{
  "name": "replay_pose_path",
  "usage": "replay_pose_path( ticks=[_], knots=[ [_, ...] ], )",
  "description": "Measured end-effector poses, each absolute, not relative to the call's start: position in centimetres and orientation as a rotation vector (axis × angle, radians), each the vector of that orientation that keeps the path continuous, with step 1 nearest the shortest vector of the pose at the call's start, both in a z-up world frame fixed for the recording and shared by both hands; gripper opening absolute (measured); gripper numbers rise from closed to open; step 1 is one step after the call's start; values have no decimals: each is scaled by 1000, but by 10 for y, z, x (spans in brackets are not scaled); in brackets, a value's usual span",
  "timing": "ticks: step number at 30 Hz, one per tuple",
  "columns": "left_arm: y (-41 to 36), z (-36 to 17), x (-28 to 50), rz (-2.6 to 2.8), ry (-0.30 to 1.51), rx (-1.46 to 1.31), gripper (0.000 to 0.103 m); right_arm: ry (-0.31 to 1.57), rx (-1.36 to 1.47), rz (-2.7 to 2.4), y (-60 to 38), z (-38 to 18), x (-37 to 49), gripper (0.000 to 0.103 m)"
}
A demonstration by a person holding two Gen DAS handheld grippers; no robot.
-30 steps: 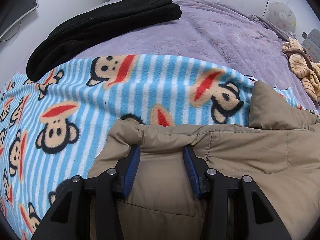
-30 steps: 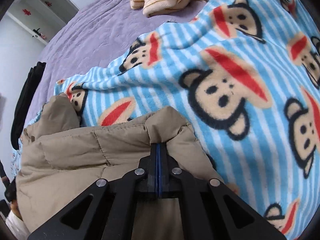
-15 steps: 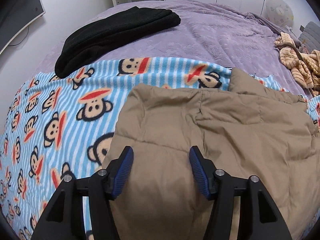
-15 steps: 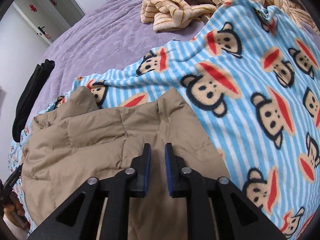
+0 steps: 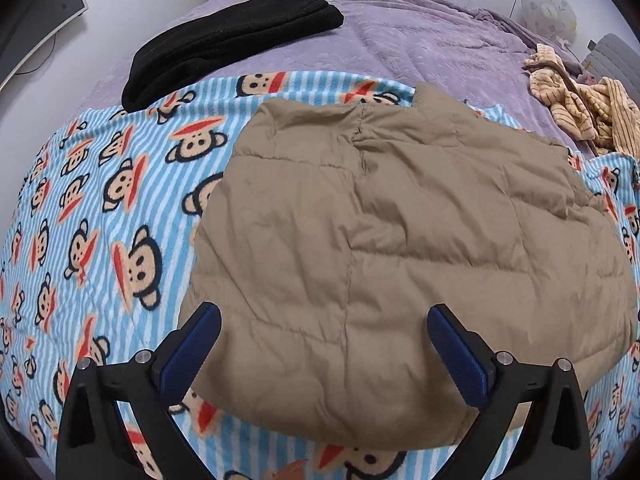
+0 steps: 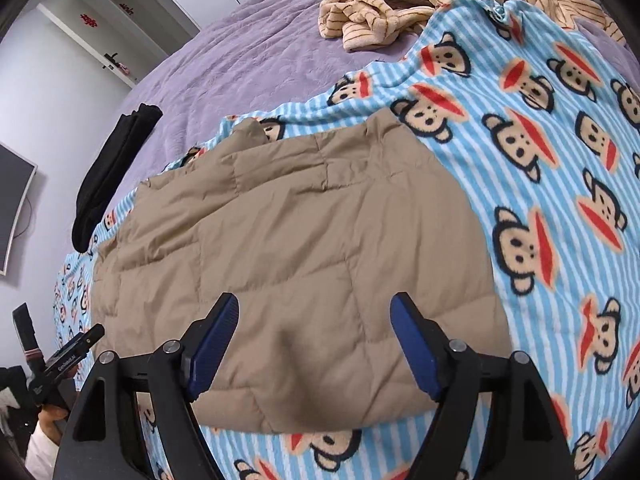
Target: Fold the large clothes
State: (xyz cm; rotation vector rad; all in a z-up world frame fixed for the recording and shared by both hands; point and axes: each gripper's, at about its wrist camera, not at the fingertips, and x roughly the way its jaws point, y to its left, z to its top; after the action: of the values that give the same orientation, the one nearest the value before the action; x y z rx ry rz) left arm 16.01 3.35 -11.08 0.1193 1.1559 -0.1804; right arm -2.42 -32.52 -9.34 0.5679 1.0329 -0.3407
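A tan quilted jacket lies folded into a flat, roughly rectangular shape on a blue striped monkey-print blanket. It also shows in the right wrist view. My left gripper is open and empty, held above the jacket's near edge. My right gripper is open and empty, also above the near part of the jacket. Neither gripper touches the fabric.
The blanket covers a purple bedspread. A folded black garment lies at the far left, a crumpled tan striped garment at the far right. The left gripper's handle shows at the right view's lower left.
Both grippers let go of the jacket's far edge, opened wide and pulled back toward me. The jacket now lies flat on the blanket.
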Motion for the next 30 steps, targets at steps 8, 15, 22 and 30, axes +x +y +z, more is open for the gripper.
replay_pose_path(
  ticks=[8, 15, 22, 30],
  knots=[
    [38, -116, 130, -189, 1223, 102, 103, 1072, 675, -309, -303, -107, -72, 92],
    [44, -122, 119, -171, 1269, 85, 103, 1087, 804, -316, -303, -130, -97, 103],
    [68, -140, 114, -129, 1316, -41, 103, 1085, 923, -339, -310, -153, -110, 103],
    [86, -151, 108, -309, 1356, -368, 103, 1063, 1036, -328, -322, -169, -119, 103]
  ],
)
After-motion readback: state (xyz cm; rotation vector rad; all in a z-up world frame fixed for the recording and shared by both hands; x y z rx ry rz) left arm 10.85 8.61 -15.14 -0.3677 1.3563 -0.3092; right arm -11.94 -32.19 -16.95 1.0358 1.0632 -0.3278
